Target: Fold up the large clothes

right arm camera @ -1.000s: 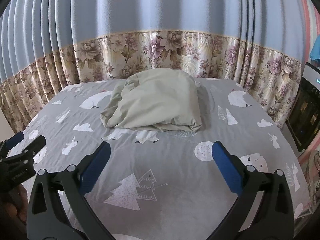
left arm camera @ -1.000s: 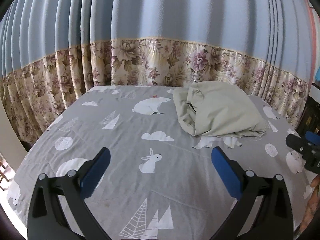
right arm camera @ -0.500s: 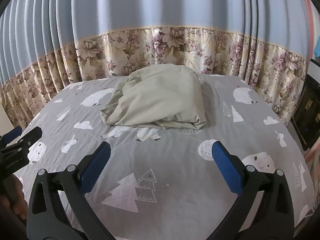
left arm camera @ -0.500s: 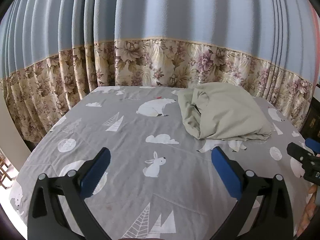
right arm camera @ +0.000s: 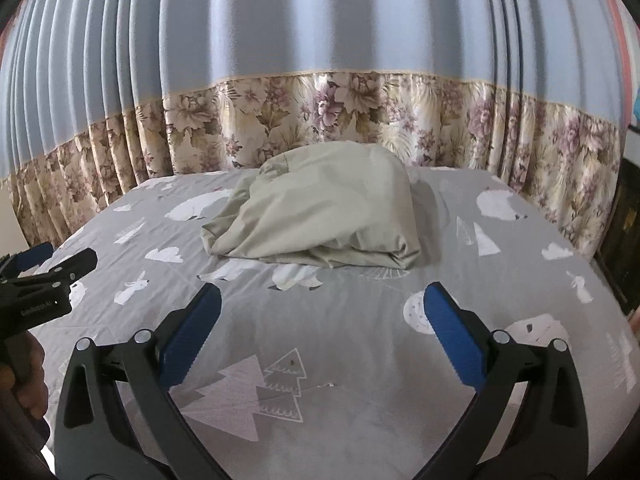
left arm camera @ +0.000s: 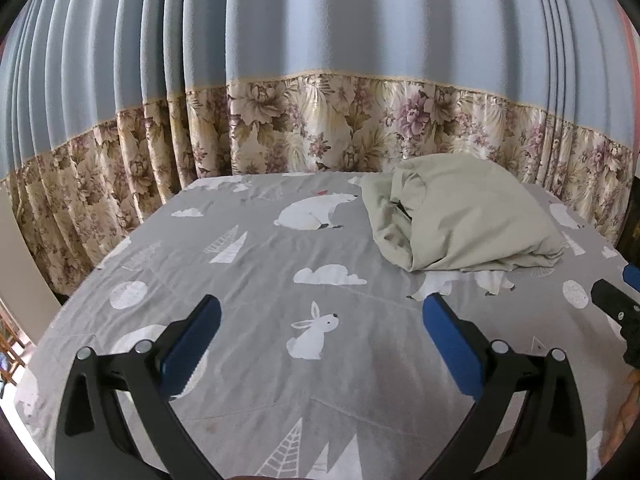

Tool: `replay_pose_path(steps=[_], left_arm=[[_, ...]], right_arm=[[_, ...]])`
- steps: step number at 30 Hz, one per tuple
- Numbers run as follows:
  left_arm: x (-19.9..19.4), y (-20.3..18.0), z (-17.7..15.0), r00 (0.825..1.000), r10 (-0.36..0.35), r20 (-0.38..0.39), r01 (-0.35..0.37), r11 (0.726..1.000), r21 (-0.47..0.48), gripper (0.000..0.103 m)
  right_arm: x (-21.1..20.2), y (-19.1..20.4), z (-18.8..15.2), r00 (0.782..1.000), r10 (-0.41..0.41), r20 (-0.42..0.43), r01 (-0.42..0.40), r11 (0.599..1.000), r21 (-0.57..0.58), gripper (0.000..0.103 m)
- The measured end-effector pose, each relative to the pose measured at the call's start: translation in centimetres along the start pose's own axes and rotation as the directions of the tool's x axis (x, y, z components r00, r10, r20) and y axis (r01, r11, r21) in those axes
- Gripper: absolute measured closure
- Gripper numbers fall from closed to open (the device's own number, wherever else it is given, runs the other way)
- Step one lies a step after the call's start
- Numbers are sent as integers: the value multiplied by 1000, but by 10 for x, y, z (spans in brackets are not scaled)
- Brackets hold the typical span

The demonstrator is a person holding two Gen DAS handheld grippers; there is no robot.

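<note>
A pale green garment [left arm camera: 460,224] lies bunched in a heap at the far right of the bed in the left wrist view; in the right wrist view the same garment [right arm camera: 324,216] sits straight ahead at the bed's far middle. My left gripper [left arm camera: 320,312] hovers open over the grey sheet, short of the heap and left of it, holding nothing. My right gripper [right arm camera: 320,304] is open too, just in front of the heap's near edge, empty. Each gripper shows at the edge of the other's view: the right gripper [left arm camera: 616,316], the left gripper [right arm camera: 48,280].
The bed [left arm camera: 240,272] wears a grey sheet printed with bears, rabbits, clouds and trees. Blue curtains with a floral hem [right arm camera: 320,116] hang behind and around it. A dark cabinet [right arm camera: 624,232] stands at the right edge. A hand [right arm camera: 24,376] holds the left gripper.
Both views have moved forward and risen slightly, so the garment heap looks nearer. Both grippers stay open and empty.
</note>
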State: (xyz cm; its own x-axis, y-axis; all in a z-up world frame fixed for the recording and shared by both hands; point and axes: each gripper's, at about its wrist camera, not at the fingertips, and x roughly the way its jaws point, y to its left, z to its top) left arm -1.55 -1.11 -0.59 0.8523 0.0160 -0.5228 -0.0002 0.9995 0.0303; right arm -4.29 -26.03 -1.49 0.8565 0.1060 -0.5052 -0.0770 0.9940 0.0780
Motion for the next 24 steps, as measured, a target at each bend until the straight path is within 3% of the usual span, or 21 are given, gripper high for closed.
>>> replay_pose_path(steps=[6,24], left_arm=[[10,0,-3,1000,-1,-24,1,1000,-19,2],[8,-8,-18,997,22,77,-22,1000,-1,2]], right_arm=[[-2,-3,-1,1000,-8,13,8,1000,-5,3],[5,3,0,999,-29,27,30,999,-27,3]])
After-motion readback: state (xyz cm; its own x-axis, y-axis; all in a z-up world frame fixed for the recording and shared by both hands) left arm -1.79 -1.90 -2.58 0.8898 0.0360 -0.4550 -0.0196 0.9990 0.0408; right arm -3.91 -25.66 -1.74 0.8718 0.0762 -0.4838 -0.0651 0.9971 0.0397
